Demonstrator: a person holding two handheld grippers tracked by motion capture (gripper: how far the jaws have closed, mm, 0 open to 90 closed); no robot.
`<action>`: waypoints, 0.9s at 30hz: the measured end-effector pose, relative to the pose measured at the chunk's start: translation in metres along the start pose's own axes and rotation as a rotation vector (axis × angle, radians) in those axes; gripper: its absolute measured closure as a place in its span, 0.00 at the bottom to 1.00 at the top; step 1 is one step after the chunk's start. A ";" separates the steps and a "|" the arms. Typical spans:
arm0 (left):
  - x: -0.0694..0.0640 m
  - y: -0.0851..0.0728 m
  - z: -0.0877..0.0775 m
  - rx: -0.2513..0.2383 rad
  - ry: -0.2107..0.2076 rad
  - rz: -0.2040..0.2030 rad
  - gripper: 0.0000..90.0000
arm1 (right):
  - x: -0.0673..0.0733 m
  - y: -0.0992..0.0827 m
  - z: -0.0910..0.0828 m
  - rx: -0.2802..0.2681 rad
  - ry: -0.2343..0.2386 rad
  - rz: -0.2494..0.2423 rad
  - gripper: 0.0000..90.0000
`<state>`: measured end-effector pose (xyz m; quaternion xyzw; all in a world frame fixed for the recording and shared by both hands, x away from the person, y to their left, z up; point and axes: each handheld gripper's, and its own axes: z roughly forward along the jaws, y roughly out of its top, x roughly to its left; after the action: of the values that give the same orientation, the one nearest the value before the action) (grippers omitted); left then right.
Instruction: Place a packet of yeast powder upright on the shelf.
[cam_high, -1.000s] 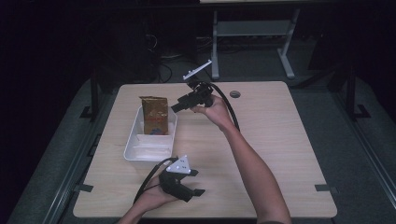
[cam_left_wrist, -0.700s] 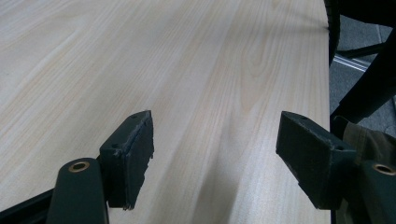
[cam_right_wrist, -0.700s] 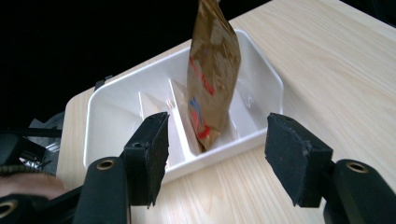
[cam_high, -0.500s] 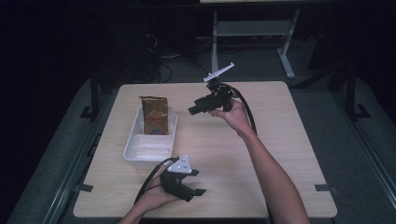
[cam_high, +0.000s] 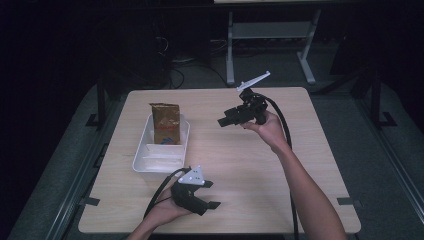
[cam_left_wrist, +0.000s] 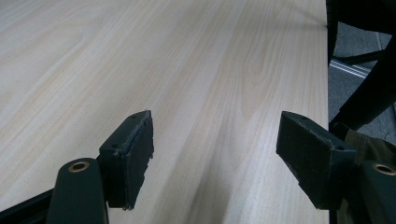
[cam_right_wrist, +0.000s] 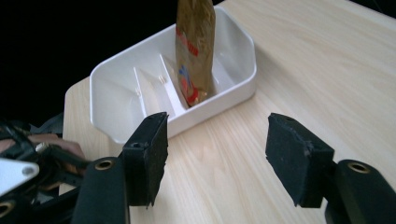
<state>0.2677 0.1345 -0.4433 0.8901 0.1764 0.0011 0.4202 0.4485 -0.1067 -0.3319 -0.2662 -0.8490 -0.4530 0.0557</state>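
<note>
The pouch (cam_high: 165, 123) stood upright in the far compartment of the white tray (cam_high: 144, 162), which lay on the table (cam_high: 280, 180) towards its left edge, roughly midway between the far and near edges. It was a brown packet with a red and blue print on its face, its top crumpled, and it leaned lightly against the tray's far wall. In the right gripper view we saw the pouch (cam_right_wrist: 195, 46) in the end section, with two empty sections divided by low ribs beside it.

Our right gripper (cam_high: 226, 121) hung in the air above the middle of the table, nearer the far edge, pointing left at the tray and well apart from it. Its jaws stood wide apart with nothing between them; in its own view we saw only bare wood and the tray's (cam_right_wrist: 229, 95) rim in the gap.

Our left gripper (cam_high: 211, 194) rested low by the near edge, just in front of the tray's near end, pointing right. Its jaws were also spread wide and held nothing; between them we saw only plain tabletop (cam_left_wrist: 196, 70).
</note>
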 end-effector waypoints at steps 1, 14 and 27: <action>0.000 0.000 0.000 -0.001 0.001 0.002 0.30 | 0.000 -0.003 -0.002 -0.005 -0.005 -0.005 0.43; 0.001 0.001 0.001 0.002 0.004 0.000 0.30 | 0.003 -0.042 -0.028 0.002 -0.034 0.020 0.42; 0.003 0.001 -0.002 -0.005 0.013 -0.007 0.30 | 0.006 -0.085 -0.050 0.001 -0.055 0.056 0.41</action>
<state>0.2701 0.1370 -0.4418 0.8885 0.1824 0.0057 0.4211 0.3930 -0.1821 -0.3640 -0.3023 -0.8427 -0.4432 0.0451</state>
